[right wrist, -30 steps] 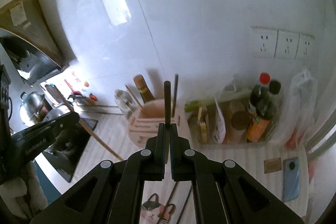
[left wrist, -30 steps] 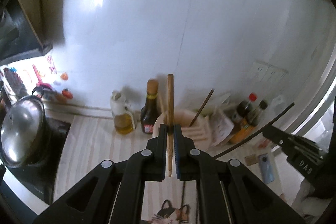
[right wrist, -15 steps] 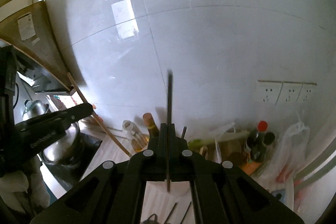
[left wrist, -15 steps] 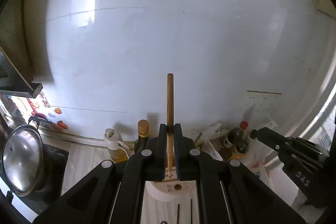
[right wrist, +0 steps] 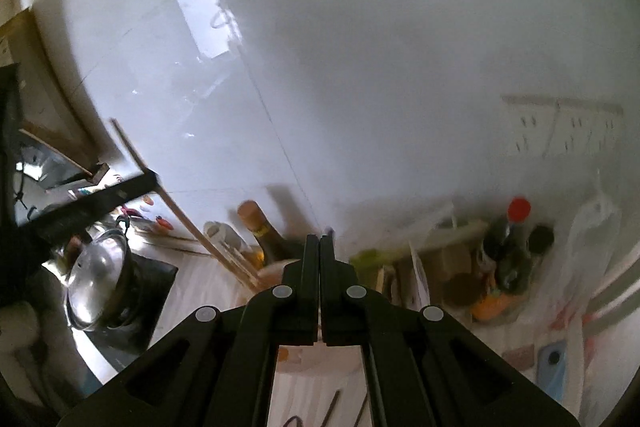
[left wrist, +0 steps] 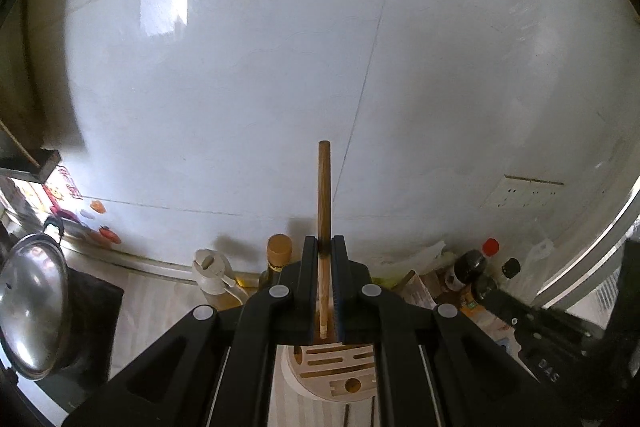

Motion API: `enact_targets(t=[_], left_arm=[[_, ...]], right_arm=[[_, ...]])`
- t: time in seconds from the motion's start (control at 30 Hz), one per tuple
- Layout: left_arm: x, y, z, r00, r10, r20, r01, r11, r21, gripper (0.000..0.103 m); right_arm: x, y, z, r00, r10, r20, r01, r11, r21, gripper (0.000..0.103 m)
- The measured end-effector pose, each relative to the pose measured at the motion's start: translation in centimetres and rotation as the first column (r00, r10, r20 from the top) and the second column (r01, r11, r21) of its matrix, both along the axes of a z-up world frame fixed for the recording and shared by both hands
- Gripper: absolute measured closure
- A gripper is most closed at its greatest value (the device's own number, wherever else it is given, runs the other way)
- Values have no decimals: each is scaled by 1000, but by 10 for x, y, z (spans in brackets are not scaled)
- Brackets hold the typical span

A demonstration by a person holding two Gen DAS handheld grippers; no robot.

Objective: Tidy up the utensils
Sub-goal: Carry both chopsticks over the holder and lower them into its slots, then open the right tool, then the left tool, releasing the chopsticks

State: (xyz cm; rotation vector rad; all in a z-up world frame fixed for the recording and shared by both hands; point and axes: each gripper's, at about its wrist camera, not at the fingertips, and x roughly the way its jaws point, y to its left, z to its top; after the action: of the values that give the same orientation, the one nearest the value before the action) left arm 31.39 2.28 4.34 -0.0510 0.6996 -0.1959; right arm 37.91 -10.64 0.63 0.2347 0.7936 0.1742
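The left gripper (left wrist: 322, 291) had its fingers clamped on a wooden chopstick (left wrist: 323, 195) that stood upright between them, its lower end just above the slotted utensil holder (left wrist: 332, 367) below the fingertips. If the stick missed a slot it could catch on the holder's top and pivot in the grip — or tip the holder. The right gripper (right wrist: 320, 267) had its fingers pressed together with nothing visible between them. That view was blurred, and the fingers hid most of the holder.

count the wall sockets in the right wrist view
3, in a row on the wall at right: left socket, middle socket, right socket. Blurred; more may be hidden.
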Motion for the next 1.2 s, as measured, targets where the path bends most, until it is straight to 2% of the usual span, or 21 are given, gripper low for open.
enact_targets(t=[0.2,0.3,0.43,0.6,0.87,1.03,1.1,1.17,1.2], left_arm=[[-13,-10,3,997,32,77,-38,997,69,99],[-9,-23,-6,995,51,80,-59,992,108,99],[-3,-38,-20,995,69,74,-79,986,144,99],[6,-52,-34,993,94,68,-105,976,191,99],[23,-59,-58,995,97,-13,-93,979,182,99],[31,-55,-69,990,120,-74,-107,981,159,93],[32,-55,-72,987,142,-78,-126,976,179,80],[29,-55,-73,986,154,-72,-138,973,186,23],[27,-53,-73,985,162,-61,-148,972,183,15]], right_arm=[[-10,-39,-47,993,-63,-98,67,997,39,100],[-2,-46,-82,981,-72,-178,74,997,3,83],[15,-40,-134,955,-79,-286,63,996,-65,79],[31,-30,-177,934,-98,-344,61,991,-117,68],[61,-26,-231,901,-117,-417,39,981,-189,66],[76,-32,-260,876,-124,-466,44,983,-179,66],[81,-34,-270,866,-126,-483,50,984,-168,66],[86,-35,-278,861,-119,-495,51,988,-149,76],[87,-36,-281,858,-114,-500,47,988,-145,93]])
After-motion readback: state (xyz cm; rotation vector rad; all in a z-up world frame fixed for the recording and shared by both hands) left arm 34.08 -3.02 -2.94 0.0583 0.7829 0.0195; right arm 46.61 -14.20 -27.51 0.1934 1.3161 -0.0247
